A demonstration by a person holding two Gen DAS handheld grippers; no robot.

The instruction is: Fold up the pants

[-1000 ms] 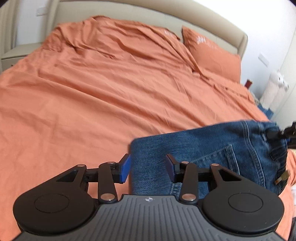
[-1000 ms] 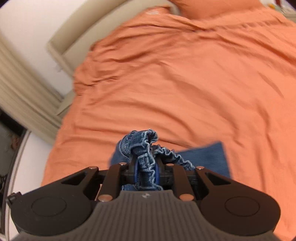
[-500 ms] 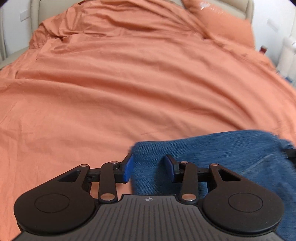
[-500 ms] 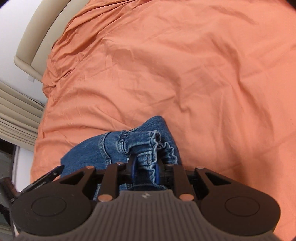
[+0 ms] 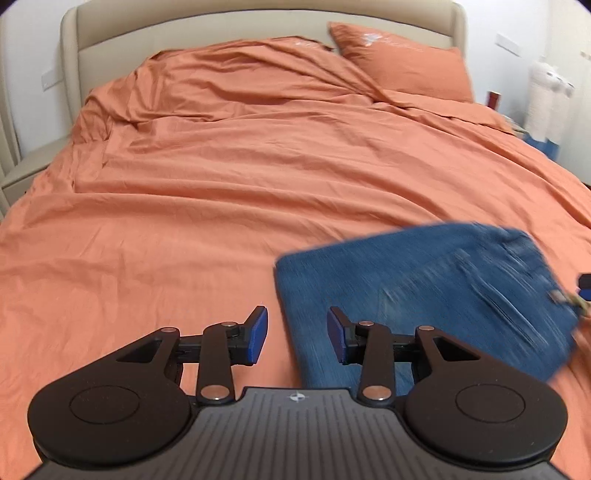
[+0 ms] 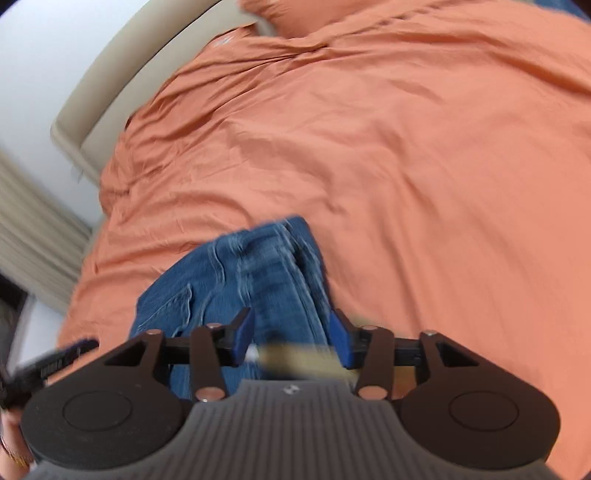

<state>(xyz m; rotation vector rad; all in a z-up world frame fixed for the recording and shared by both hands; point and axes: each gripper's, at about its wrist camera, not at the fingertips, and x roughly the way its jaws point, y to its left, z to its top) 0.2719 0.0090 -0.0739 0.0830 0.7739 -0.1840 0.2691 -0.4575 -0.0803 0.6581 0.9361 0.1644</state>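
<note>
Now the folded blue jeans (image 5: 424,295) are seen lying on the orange bedsheet (image 5: 221,177), near its front edge, blurred by motion in both views. The left gripper (image 5: 297,330) is held with its blue pads apart; the folded left edge of the jeans lies below the gap, and no pad is pressed on the cloth. The right gripper (image 6: 291,334) is shown with jaws that have just been opening; denim and a blurred tan tag are seen between the pads, but no grip is made on them. A back pocket is visible on the jeans in the right wrist view. An orange pillow (image 5: 402,62) is propped against the beige headboard (image 5: 221,26) at the far end.
</note>
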